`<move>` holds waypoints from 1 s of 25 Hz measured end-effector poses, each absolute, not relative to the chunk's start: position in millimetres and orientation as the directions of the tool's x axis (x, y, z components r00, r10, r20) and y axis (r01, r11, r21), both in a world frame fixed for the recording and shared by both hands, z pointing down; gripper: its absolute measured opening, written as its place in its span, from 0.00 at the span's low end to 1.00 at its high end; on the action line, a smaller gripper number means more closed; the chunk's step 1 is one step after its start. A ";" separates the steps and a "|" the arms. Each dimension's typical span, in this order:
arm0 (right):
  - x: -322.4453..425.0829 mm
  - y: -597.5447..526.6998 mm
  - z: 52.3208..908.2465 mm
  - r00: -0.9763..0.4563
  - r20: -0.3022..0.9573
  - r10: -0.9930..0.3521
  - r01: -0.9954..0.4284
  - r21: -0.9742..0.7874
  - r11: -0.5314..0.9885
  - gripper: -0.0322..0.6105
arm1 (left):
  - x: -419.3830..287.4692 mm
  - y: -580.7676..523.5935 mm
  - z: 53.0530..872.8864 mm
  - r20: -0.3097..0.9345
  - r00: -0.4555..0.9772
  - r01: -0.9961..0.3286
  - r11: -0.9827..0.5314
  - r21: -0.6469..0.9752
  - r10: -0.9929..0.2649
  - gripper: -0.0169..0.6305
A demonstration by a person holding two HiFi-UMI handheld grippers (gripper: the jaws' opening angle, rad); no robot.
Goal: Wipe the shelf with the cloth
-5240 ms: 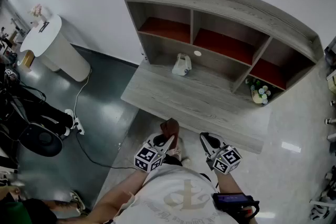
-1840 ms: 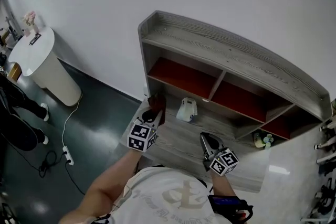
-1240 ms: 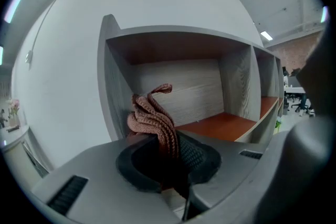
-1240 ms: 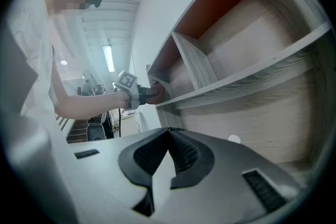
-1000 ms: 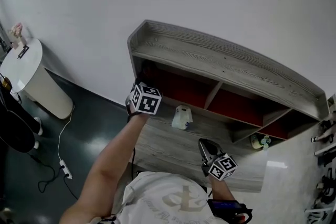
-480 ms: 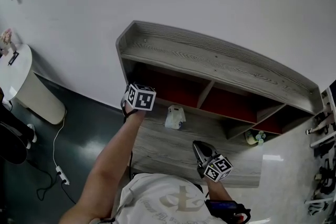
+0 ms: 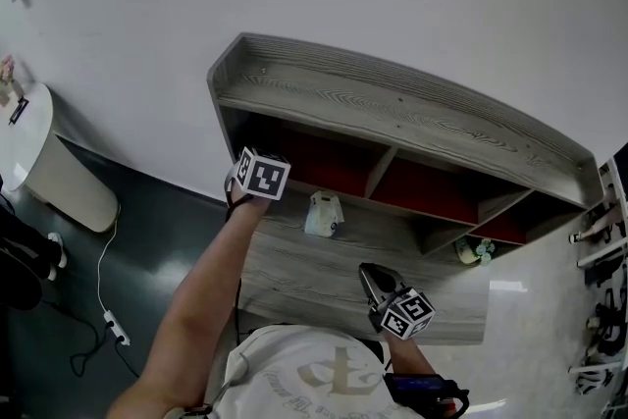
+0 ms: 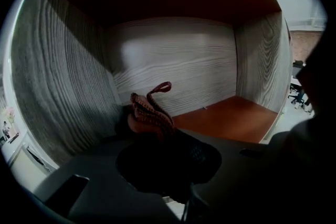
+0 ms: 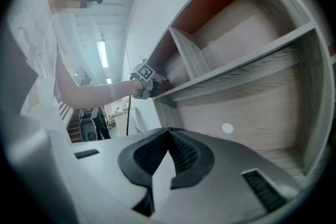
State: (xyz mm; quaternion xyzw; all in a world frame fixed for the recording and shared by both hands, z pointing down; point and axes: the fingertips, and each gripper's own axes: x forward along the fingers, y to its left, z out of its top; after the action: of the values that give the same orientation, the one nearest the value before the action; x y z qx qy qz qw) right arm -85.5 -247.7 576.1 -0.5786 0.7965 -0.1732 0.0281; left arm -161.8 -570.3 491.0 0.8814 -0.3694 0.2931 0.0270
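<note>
The grey wooden shelf (image 7: 392, 118) has three red-floored compartments under a curved top. My left gripper (image 7: 257, 168) reaches into the leftmost compartment (image 8: 231, 119) and is shut on a reddish-brown cloth (image 8: 151, 110). The cloth bunches above the jaws, close to the compartment's left wall and back corner; whether it touches the wood is hidden. In the right gripper view the left gripper (image 9: 147, 80) shows at that compartment's mouth. My right gripper (image 7: 367, 272) hangs over the lower ledge (image 7: 294, 275), shut with nothing in it (image 9: 169, 138).
A small white object (image 7: 322, 214) stands on the lower ledge below the divider. A little flower pot (image 7: 471, 250) sits at the right end. A white round stand (image 7: 44, 167) and a floor cable (image 7: 110, 314) are to the left. Racks line the right edge.
My left arm has lifted the cloth from waist height up into the leftmost compartment, edging slightly deeper over the last half second. The right gripper has stayed low over the ledge.
</note>
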 end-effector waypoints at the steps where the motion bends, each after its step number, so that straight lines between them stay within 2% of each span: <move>1: -86.2 -246.4 576.2 -0.328 0.155 -0.932 -0.912 -0.309 0.269 0.06 | -159.0 -567.3 492.6 0.546 0.565 -0.658 -0.737 -0.156 -0.619 0.12; 10: -66.5 -223.7 579.1 -0.253 0.138 -0.958 -0.921 -0.337 0.195 0.06 | -144.9 -554.7 494.9 0.573 0.595 -0.624 -0.773 -0.113 -0.564 0.12; 25: -57.9 -184.6 590.4 -0.234 0.126 -0.964 -0.912 -0.372 0.173 0.06 | -110.3 -520.7 489.8 0.604 0.624 -0.576 -0.814 -0.074 -0.496 0.12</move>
State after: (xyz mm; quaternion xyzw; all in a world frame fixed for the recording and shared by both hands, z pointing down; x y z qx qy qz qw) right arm -57.9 -184.6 590.4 -0.6151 0.7626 -0.1882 0.0689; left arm -110.3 -520.7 489.8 0.8988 -0.2981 0.3152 0.0633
